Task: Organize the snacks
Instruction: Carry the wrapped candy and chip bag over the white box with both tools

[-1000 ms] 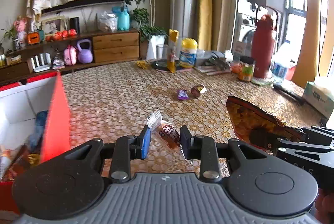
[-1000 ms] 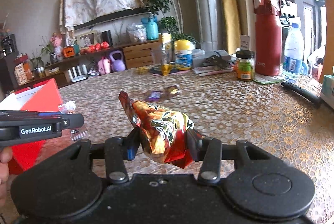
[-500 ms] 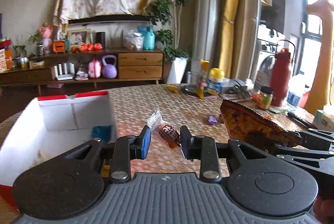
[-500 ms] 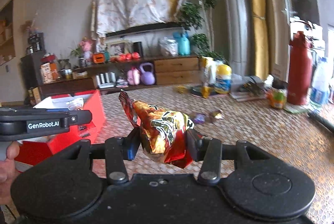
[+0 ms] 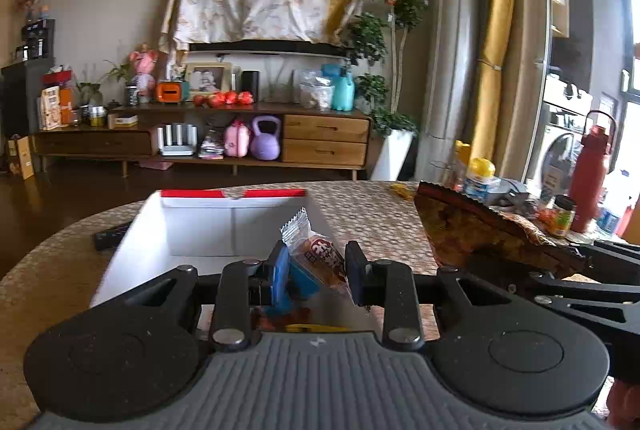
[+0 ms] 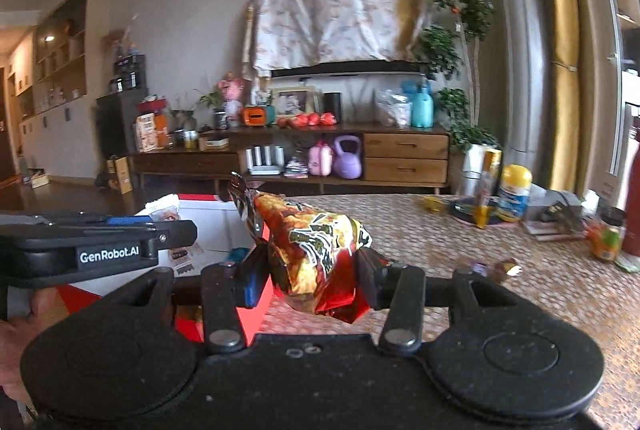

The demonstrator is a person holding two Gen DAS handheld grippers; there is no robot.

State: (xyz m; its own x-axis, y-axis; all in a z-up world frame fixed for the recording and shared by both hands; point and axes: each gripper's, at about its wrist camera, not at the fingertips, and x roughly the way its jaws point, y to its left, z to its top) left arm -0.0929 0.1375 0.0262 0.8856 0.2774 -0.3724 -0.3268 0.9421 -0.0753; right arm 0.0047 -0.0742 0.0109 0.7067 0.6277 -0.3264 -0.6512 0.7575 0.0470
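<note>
Holding my left gripper (image 5: 316, 272) over the box (image 5: 200, 226), clamped on a small wrapped snack (image 5: 320, 254).
My right gripper (image 6: 310, 276) pinches the chip bag (image 6: 316, 254) beside the box's red wall, bare tabletop (image 6: 520, 290) rightward.

Black left gripper (image 5: 316, 272) has blue pads, silver screws, white "GenRobot.AI" lettering.

Left gripper (image 5: 316, 272) and right gripper (image 6: 310, 272) each clamping a snack packet between closed-in fingers, held level side by side, left hand (image 6: 18, 334) gripping its handle.
</note>
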